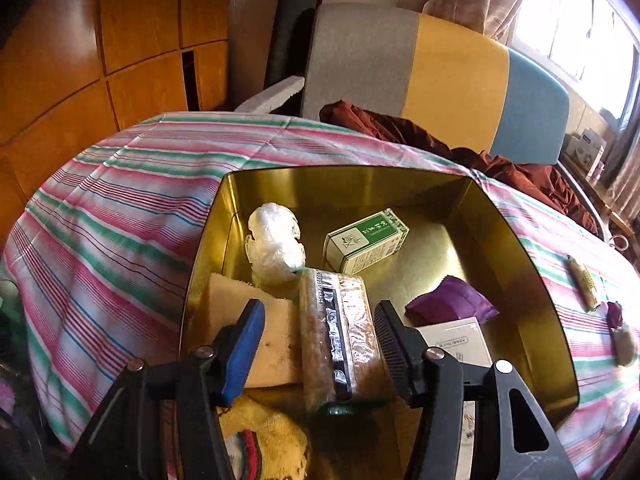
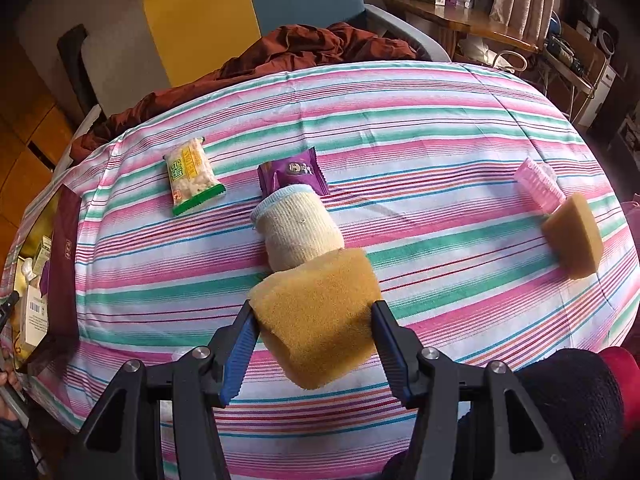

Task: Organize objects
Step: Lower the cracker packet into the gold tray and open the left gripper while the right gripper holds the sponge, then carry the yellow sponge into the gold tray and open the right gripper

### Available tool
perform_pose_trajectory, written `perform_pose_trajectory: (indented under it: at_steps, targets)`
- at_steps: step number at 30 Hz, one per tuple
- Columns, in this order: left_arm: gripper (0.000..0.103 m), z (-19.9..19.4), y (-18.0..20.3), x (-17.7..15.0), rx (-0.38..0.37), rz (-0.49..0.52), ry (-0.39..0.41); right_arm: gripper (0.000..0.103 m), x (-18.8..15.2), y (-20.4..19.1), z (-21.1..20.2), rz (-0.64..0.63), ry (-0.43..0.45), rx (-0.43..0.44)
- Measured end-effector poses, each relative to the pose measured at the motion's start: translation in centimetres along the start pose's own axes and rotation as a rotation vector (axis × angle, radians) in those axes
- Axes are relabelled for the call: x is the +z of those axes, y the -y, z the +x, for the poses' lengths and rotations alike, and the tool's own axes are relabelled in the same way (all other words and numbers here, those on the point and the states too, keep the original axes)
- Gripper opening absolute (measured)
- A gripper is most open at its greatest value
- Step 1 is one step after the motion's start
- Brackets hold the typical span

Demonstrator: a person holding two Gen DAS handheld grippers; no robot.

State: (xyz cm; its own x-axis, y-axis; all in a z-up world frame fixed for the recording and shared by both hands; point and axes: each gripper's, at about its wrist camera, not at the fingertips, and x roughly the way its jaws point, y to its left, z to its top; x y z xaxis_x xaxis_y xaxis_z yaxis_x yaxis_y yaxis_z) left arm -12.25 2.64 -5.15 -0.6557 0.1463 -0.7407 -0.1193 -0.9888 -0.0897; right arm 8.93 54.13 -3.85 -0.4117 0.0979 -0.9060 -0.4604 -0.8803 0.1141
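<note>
The right hand-held gripper (image 2: 314, 334) is clamped on a yellow sponge (image 2: 316, 312), above the near middle of the striped bed (image 2: 440, 128). The gold tin (image 1: 520, 248) lies far to its left, at the bed's left edge. There the left hand-held gripper (image 1: 320, 330) stands apart around a long snack pack (image 1: 340, 328), whose long axis runs along the fingers; its pads are not pressing.
</note>
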Motion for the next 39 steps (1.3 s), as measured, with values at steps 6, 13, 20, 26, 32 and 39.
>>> perform_pose_trajectory:
  at_steps: [6,13,20,26,32,39]
  targets:
    - [0.058,-3.2,0.5,-0.6,-0.032,-0.015,0.061,0.057,0.0,-0.3,0.0,-0.011,0.002,-0.017]
    - [0.062,-6.5,1.7,-1.4,-0.070,0.030,0.111,0.057,0.2,-1.6,-0.1,-0.056,0.016,-0.060]
    - [0.064,-8.2,1.8,-2.1,-0.088,0.032,0.123,0.057,0.1,-5.5,-0.9,-0.130,0.055,-0.033]
    - [0.066,-8.4,1.2,-2.9,-0.088,0.022,0.108,0.058,0.4,-12.4,-2.2,-0.226,0.099,0.104]
    - [0.077,-8.3,0.6,-3.5,-0.105,0.000,0.088,0.058,-0.3,-22.1,-2.7,-0.383,0.112,0.281]
    - [0.089,-8.4,-0.5,-3.6,-0.115,-0.046,0.081,0.064,-2.2,-31.0,-1.8,-0.514,0.099,0.400]
